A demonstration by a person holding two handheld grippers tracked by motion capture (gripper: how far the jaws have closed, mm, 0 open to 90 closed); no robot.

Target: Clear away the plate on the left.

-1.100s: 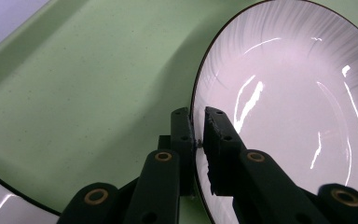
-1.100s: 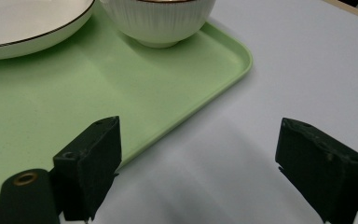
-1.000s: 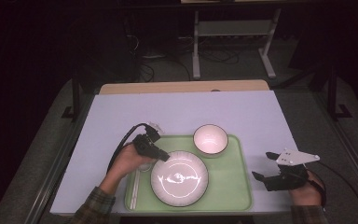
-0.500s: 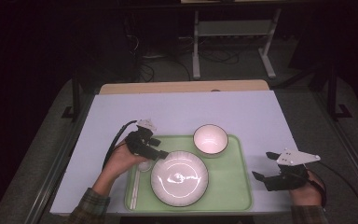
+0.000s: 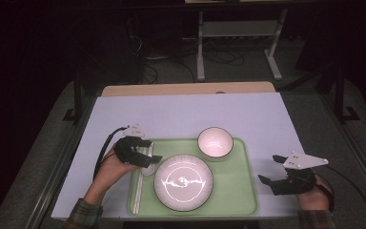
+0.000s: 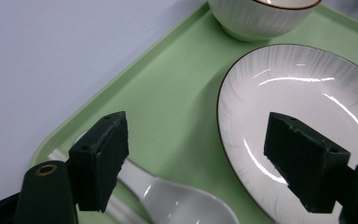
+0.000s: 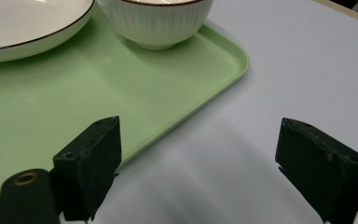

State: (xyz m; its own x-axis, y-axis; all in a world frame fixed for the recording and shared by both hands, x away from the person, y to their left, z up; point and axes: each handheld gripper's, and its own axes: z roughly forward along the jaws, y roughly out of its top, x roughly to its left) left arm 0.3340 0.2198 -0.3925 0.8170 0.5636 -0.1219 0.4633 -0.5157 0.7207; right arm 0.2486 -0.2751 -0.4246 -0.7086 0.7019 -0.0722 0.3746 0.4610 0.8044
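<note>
Pale lilac table (image 5: 181, 114) carries a green tray (image 5: 233, 191) holding a white plate (image 5: 183, 182), a white bowl (image 5: 215, 142), a white spoon (image 5: 147, 167) and chopsticks (image 5: 138, 191). From the high view, the left gripper (image 5: 147, 155) hangs over the tray's left end above the spoon; the right gripper (image 5: 267, 171) sits just beyond the tray's right rim.

Left gripper view: the left gripper (image 6: 196, 163) is released, jaws wide apart, the spoon (image 6: 182, 205) below between them, the empty plate (image 6: 307, 93) under the right-hand jaw, the bowl (image 6: 261, 16) ahead.

Right gripper view: the right gripper (image 7: 196, 172) is spread wide over bare table, the tray's edge (image 7: 205, 88) by its left-hand jaw, the bowl (image 7: 156, 21) ahead.
</note>
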